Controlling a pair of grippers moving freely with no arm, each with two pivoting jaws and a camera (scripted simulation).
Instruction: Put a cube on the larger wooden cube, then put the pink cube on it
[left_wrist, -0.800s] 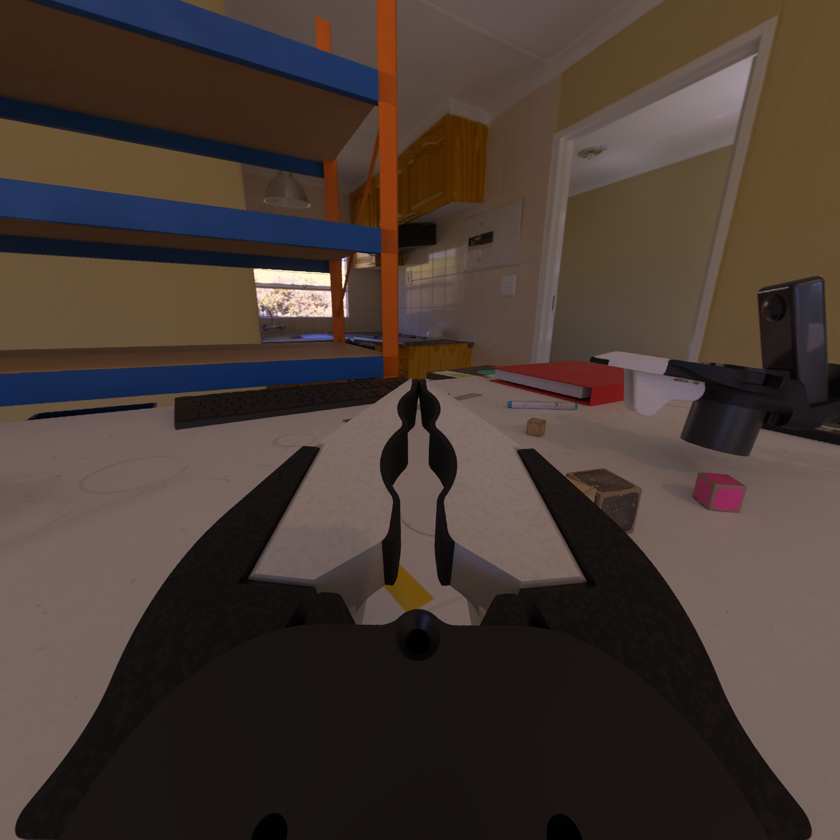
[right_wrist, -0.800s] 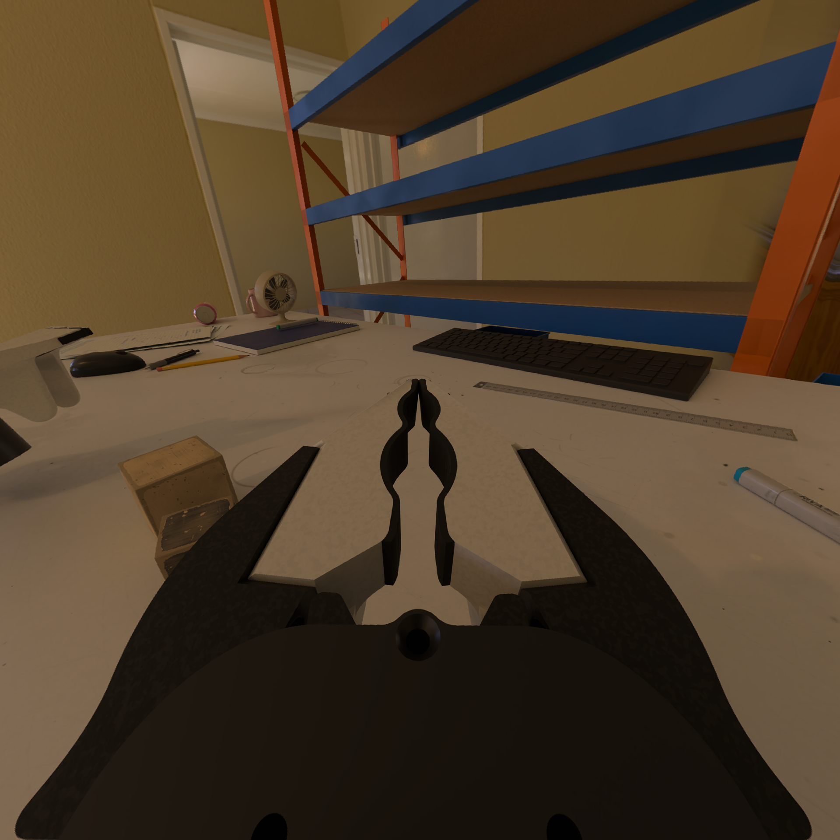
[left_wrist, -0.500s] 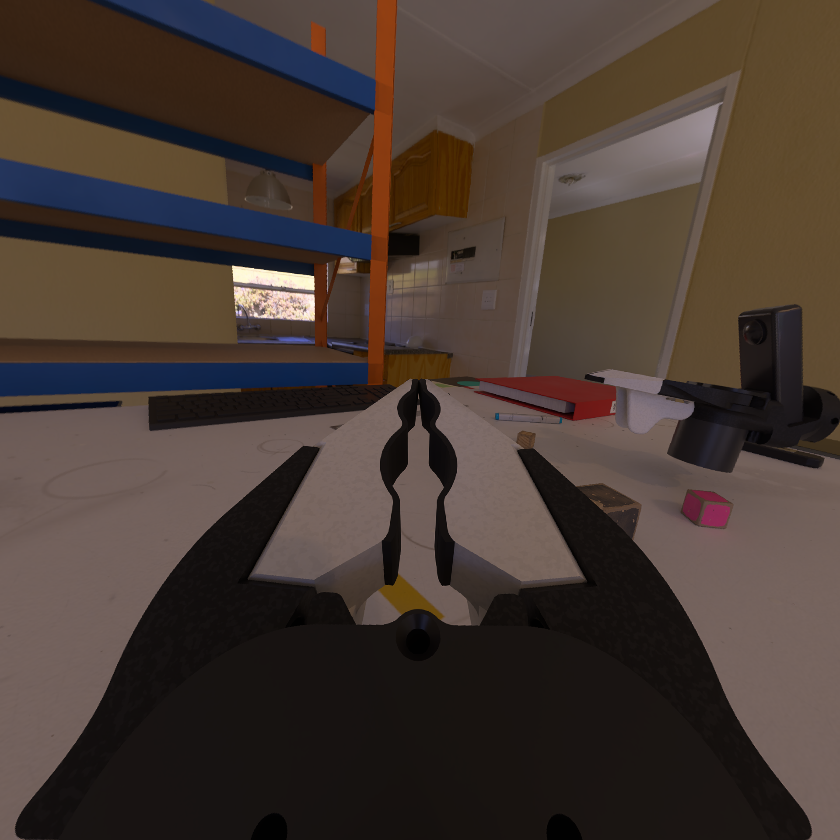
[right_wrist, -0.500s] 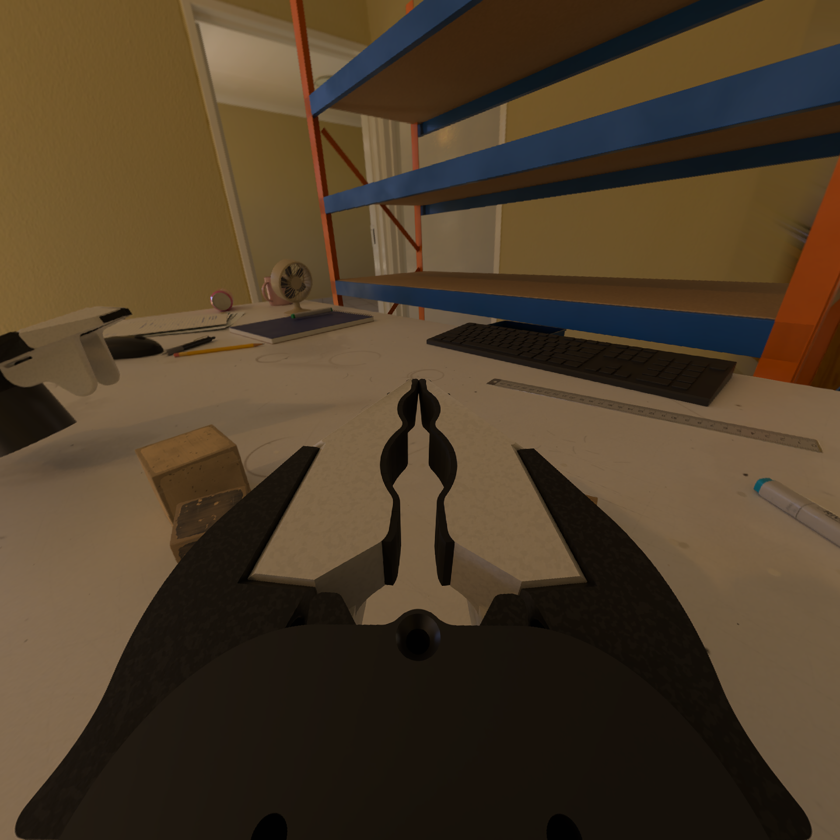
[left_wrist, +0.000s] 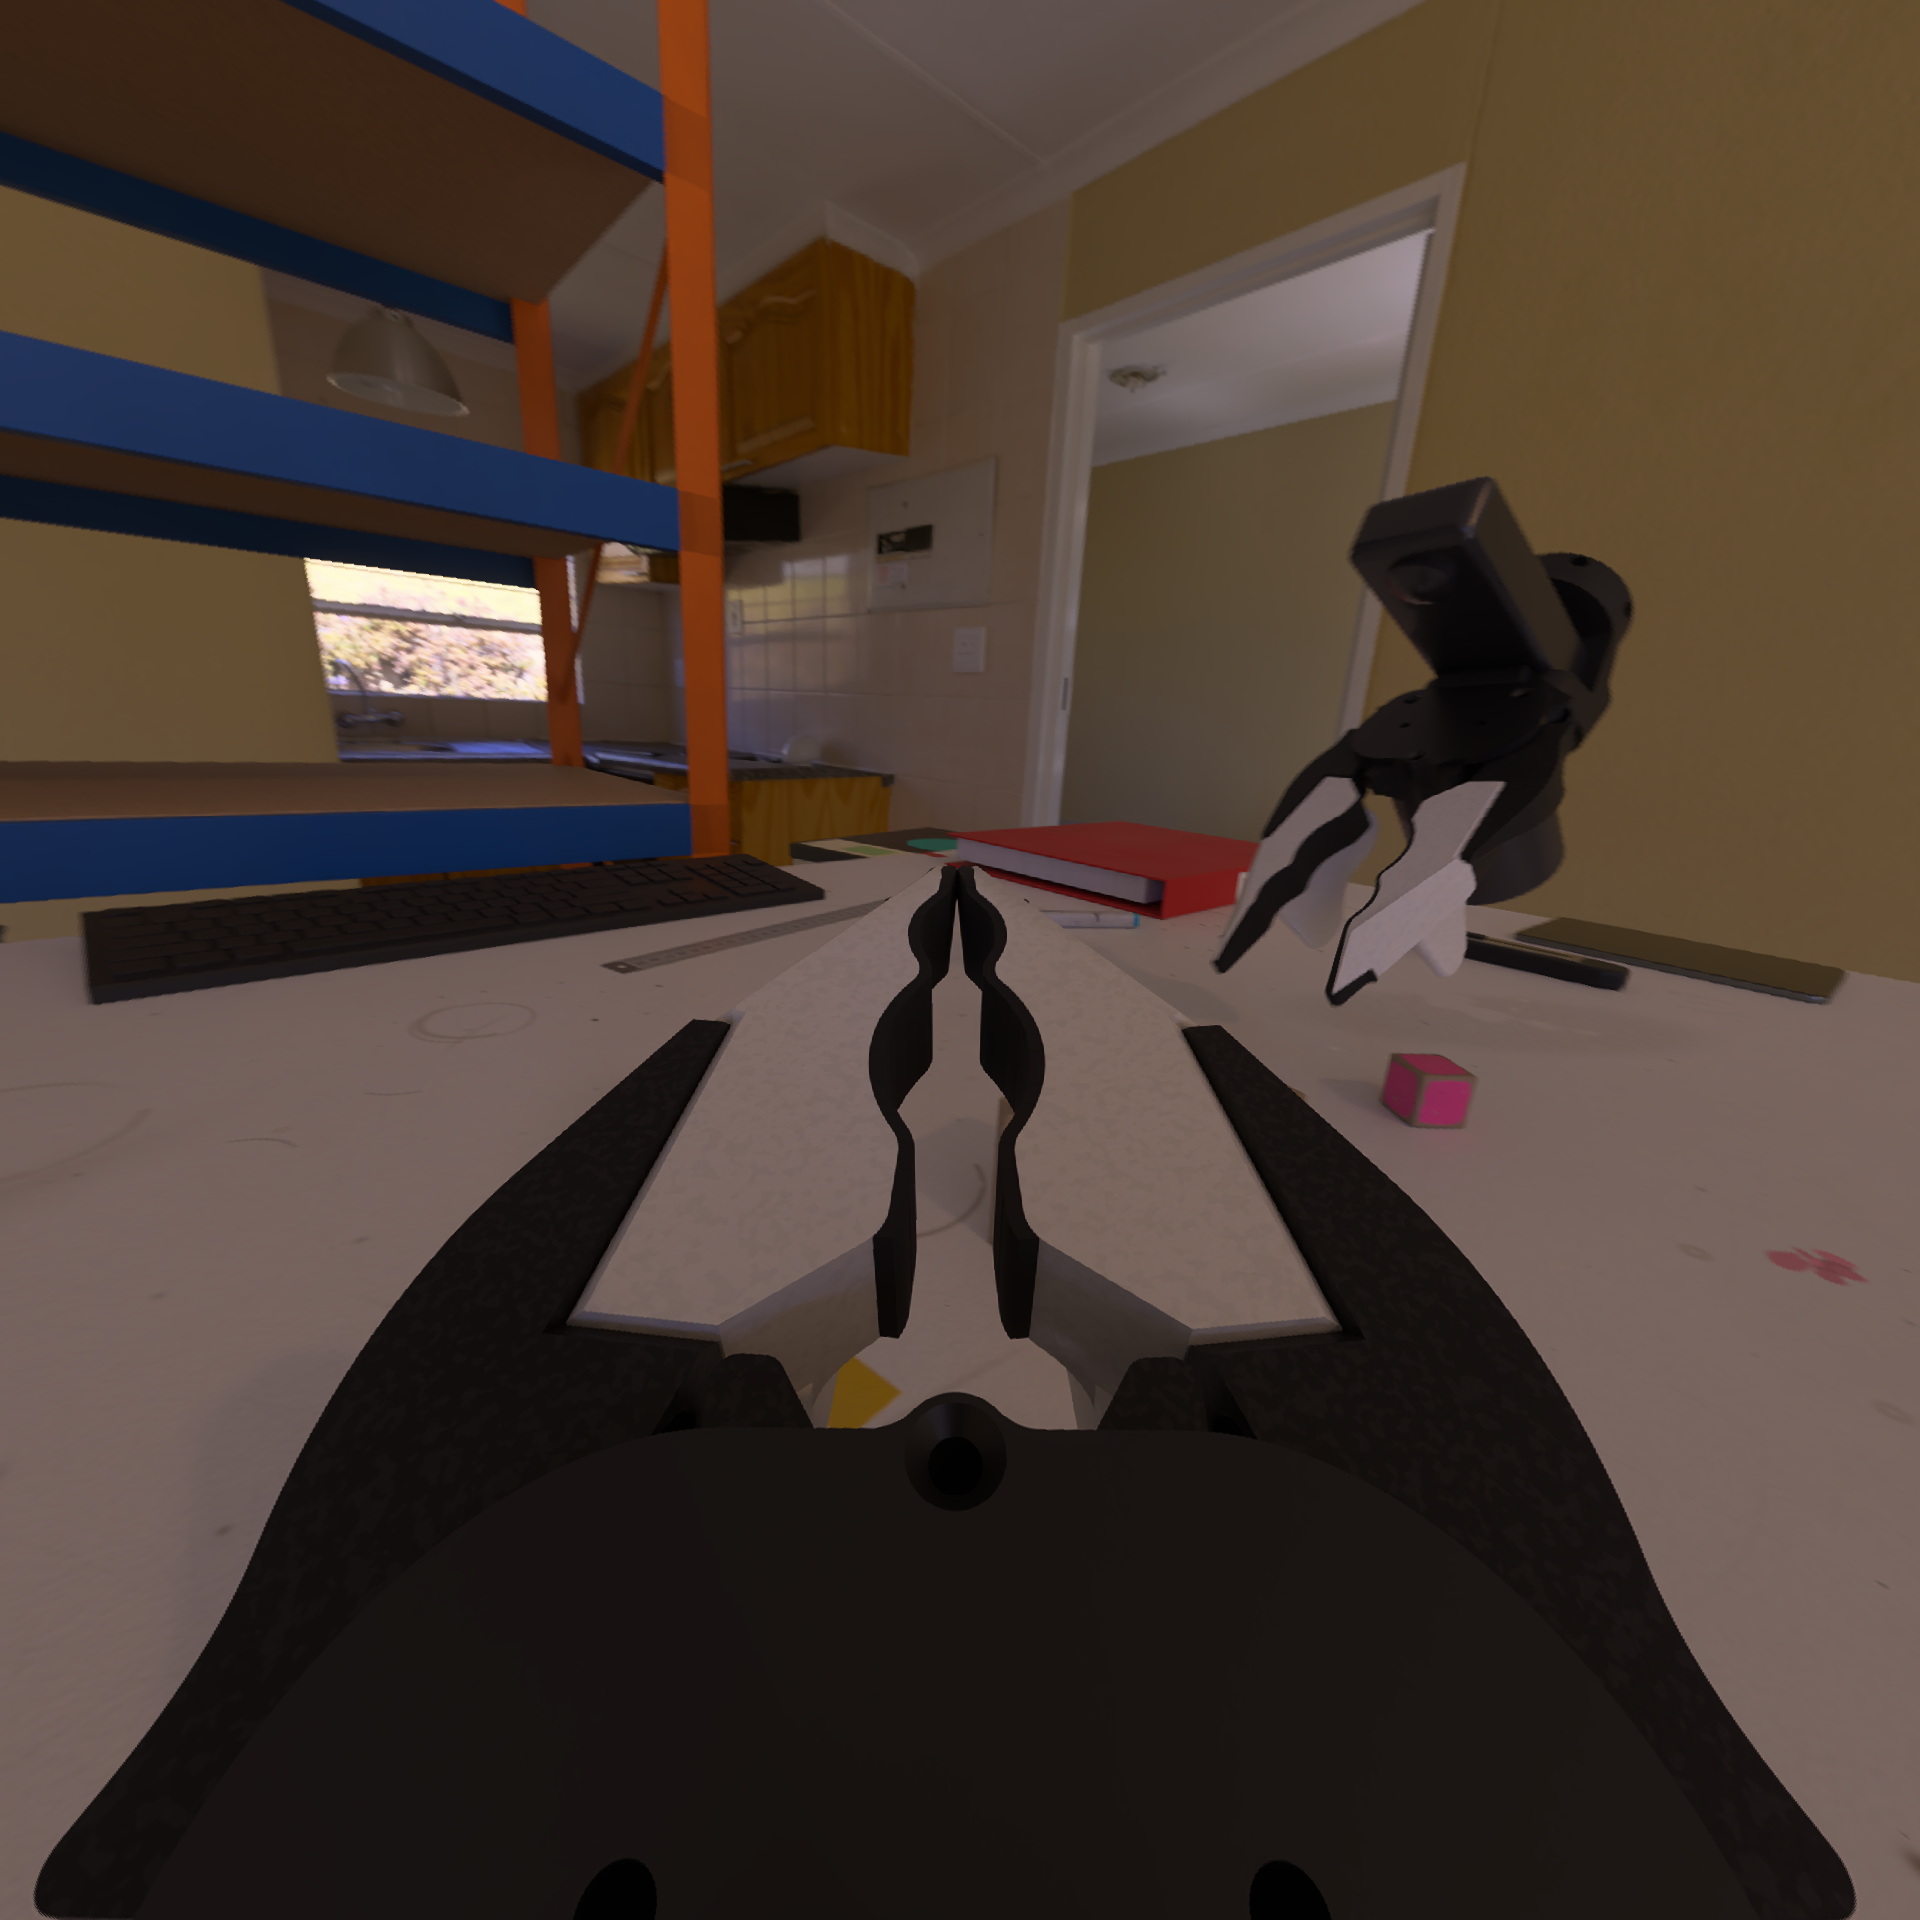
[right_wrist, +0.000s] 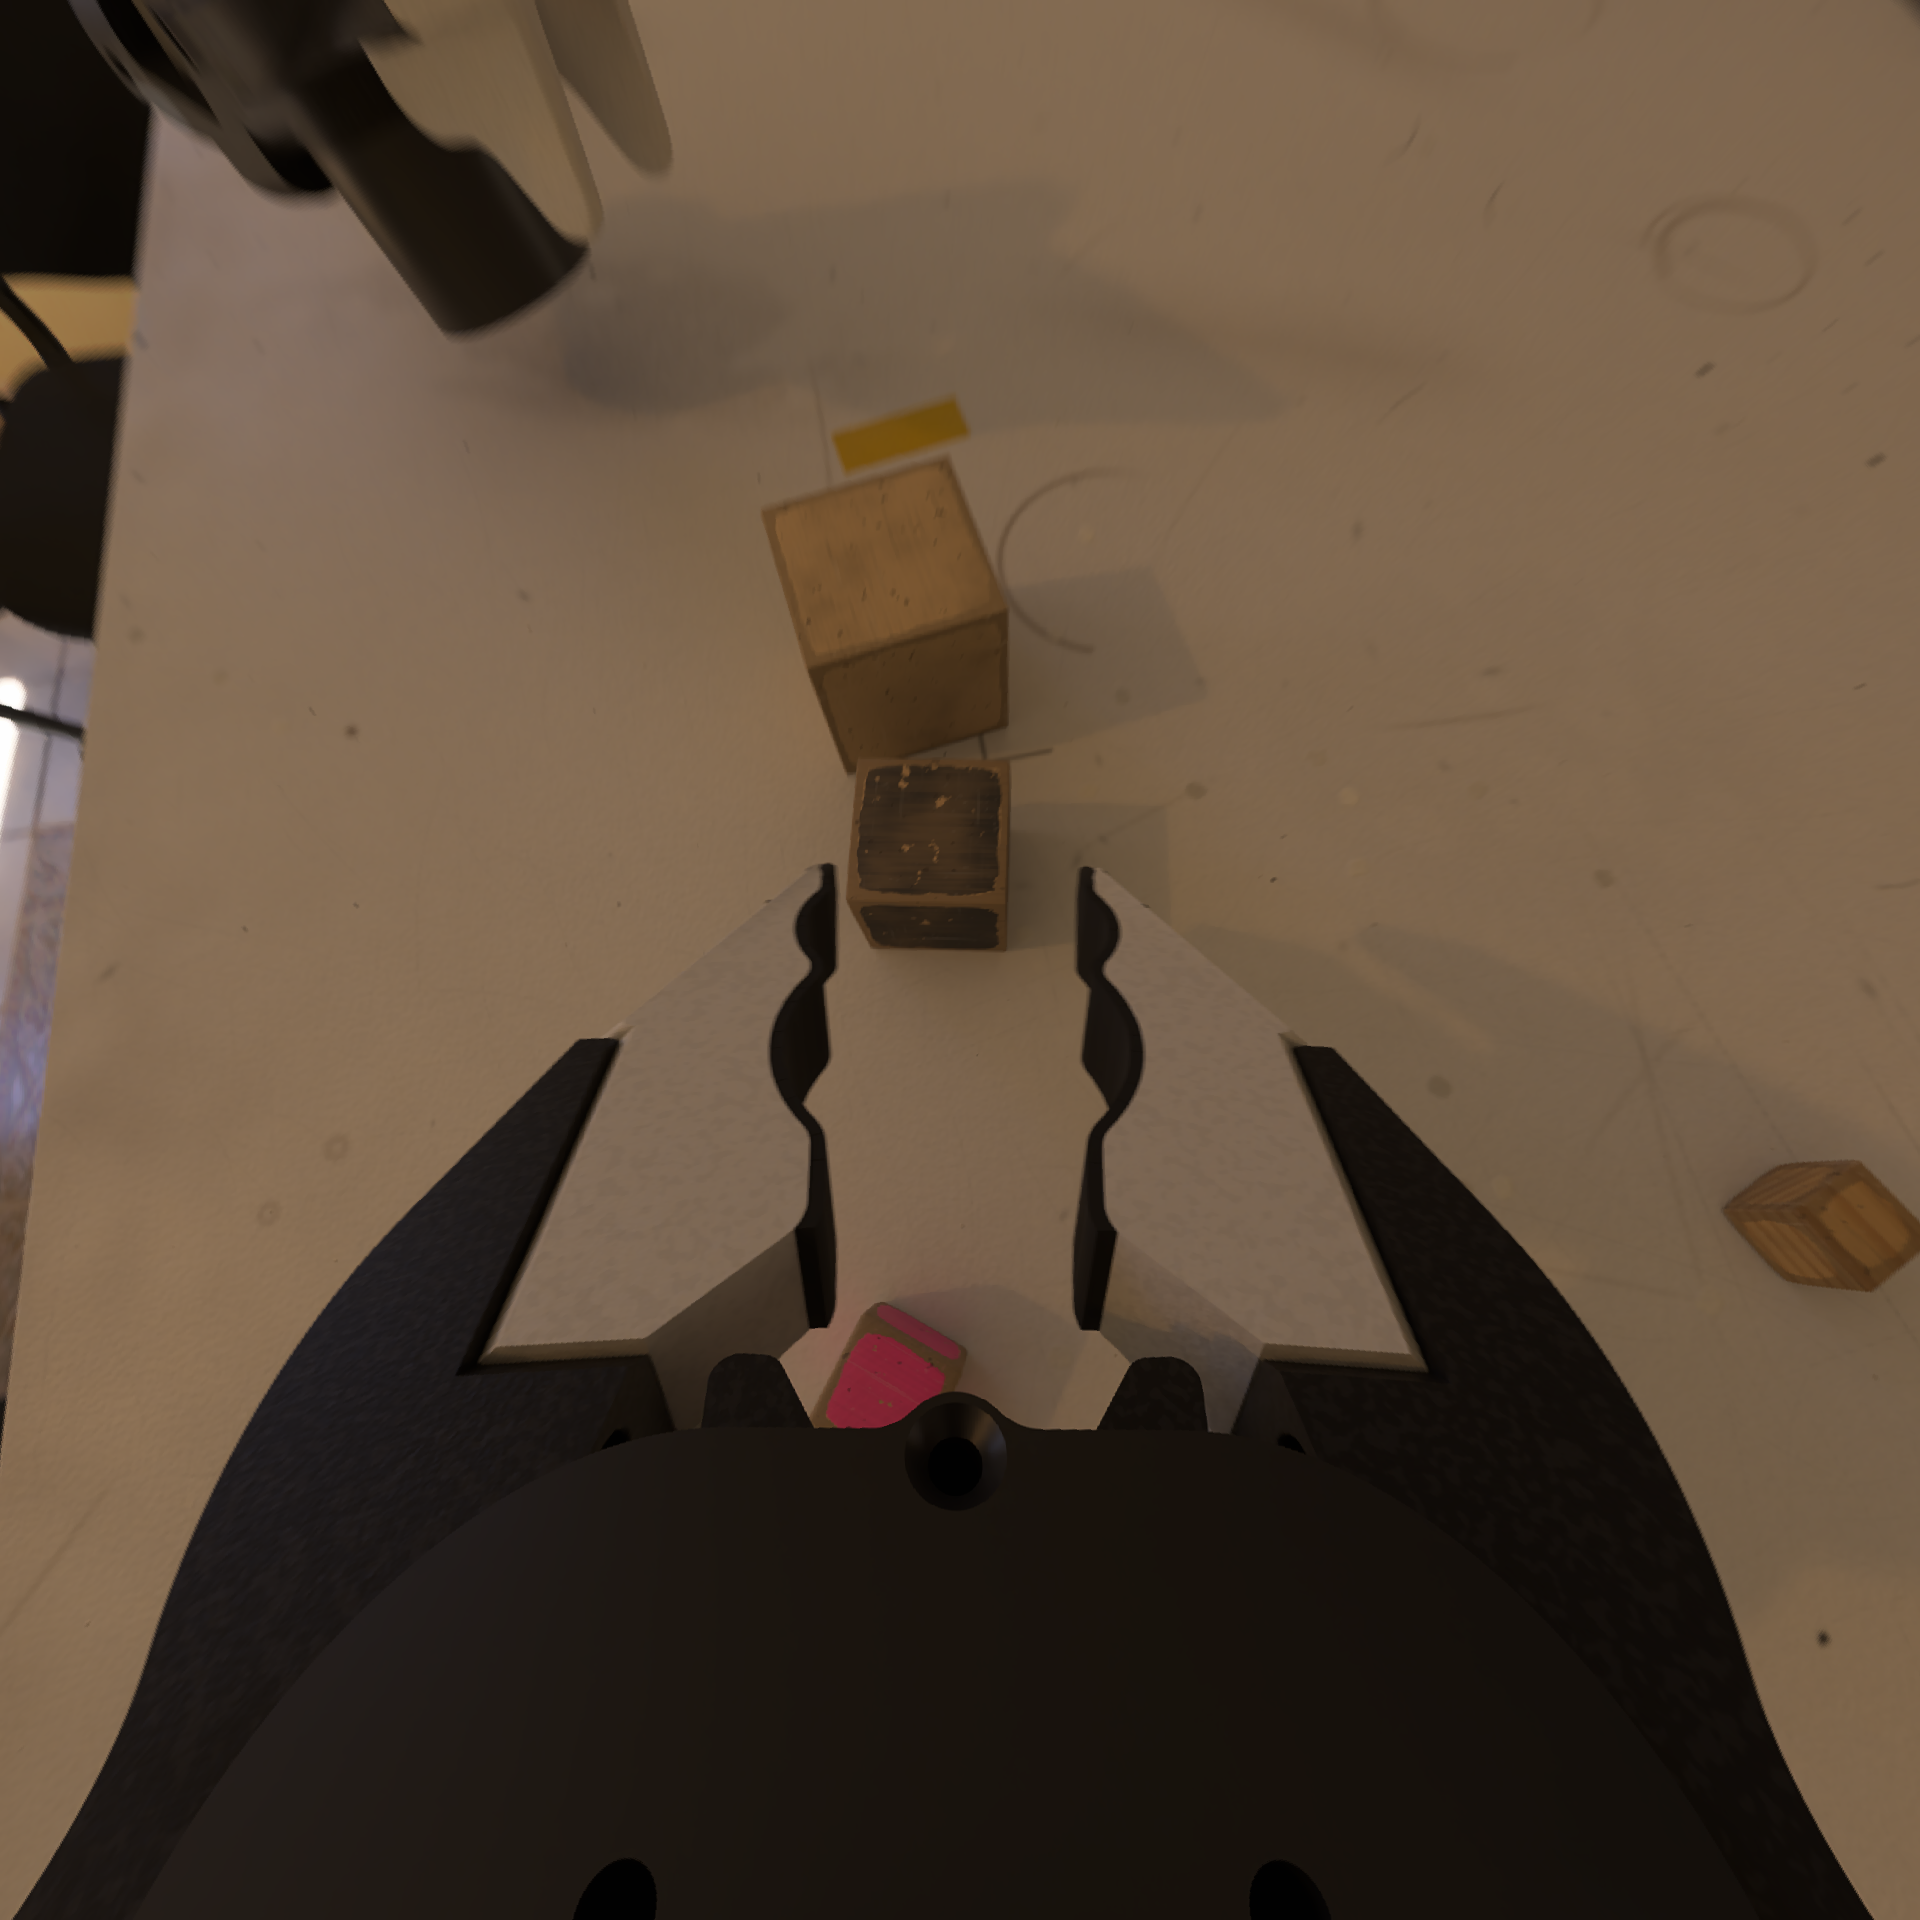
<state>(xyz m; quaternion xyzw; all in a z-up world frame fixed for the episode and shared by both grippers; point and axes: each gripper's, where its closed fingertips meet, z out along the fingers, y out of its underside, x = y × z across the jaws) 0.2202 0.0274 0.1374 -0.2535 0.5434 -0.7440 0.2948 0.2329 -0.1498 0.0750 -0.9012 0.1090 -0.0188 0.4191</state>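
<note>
In the right wrist view I look down at the table. The larger wooden cube (right_wrist: 888, 592) stands past a smaller dark-topped cube (right_wrist: 928, 847), nearly touching it. My right gripper (right_wrist: 956, 878) is open and empty, its fingertips (right_wrist: 821, 904) on either side of the dark cube's near edge, above it. The pink cube (right_wrist: 888, 1371) lies under the gripper's base. In the left wrist view my left gripper (left_wrist: 958, 878) is shut and empty, low over the table. The pink cube (left_wrist: 1429, 1089) sits to its right, below the raised right gripper (left_wrist: 1288, 977).
A small striped wooden cube (right_wrist: 1823, 1226) lies at the right. A yellow tape strip (right_wrist: 899, 431) lies beyond the larger cube. The left gripper (right_wrist: 416, 135) shows at the top left. A keyboard (left_wrist: 447, 914), ruler (left_wrist: 727, 940), red book (left_wrist: 1101, 862) and shelving (left_wrist: 343, 821) lie farther back.
My right gripper has risen, tipped to point down at the table and opened over the dark cube. My left gripper has stayed shut and turned slightly.
</note>
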